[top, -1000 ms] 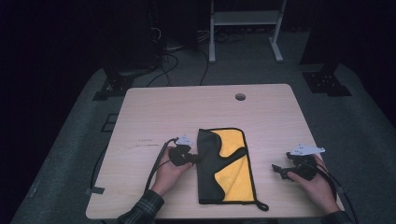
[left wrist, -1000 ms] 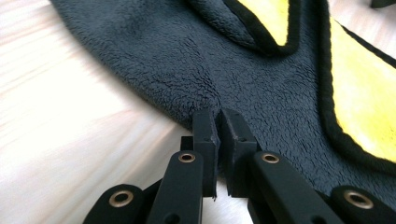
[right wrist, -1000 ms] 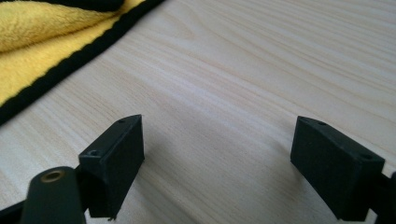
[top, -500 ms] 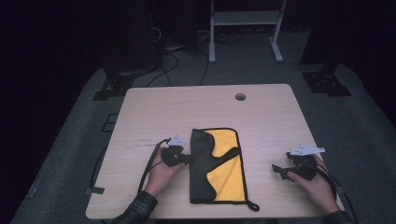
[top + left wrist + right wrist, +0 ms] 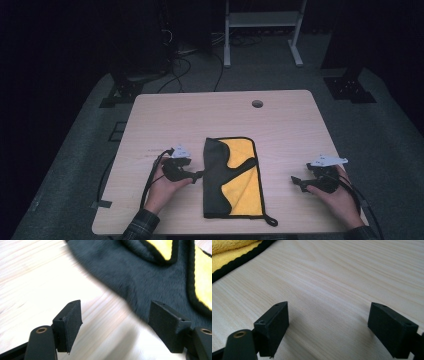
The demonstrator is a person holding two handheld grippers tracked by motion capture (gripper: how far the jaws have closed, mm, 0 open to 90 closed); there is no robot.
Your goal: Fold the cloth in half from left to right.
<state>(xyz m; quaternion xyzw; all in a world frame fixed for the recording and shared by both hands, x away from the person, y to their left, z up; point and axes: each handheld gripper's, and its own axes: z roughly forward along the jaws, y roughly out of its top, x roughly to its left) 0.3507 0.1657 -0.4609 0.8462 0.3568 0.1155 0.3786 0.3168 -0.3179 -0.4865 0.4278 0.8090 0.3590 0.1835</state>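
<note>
High view shows the cloth (image 5: 234, 180) folded at table centre, my left gripper (image 5: 199, 174) at its nine o'clock edge, jaws just opened wide, empty. My right gripper (image 5: 295, 181), three o'clock, gapes empty. Next, I'd back away low without snagging the fold.

Cloth (image 5: 150, 272) blurred, cut off above

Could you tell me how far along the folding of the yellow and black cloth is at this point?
Partly done. The cloth lies on the table with its dark left side turned over the yellow face. In hand: the left gripper sits at that folded edge, and its jaws have just been opening with nothing between them. The right gripper rests open, apart from the cloth. Any further fold probably remains.
</note>
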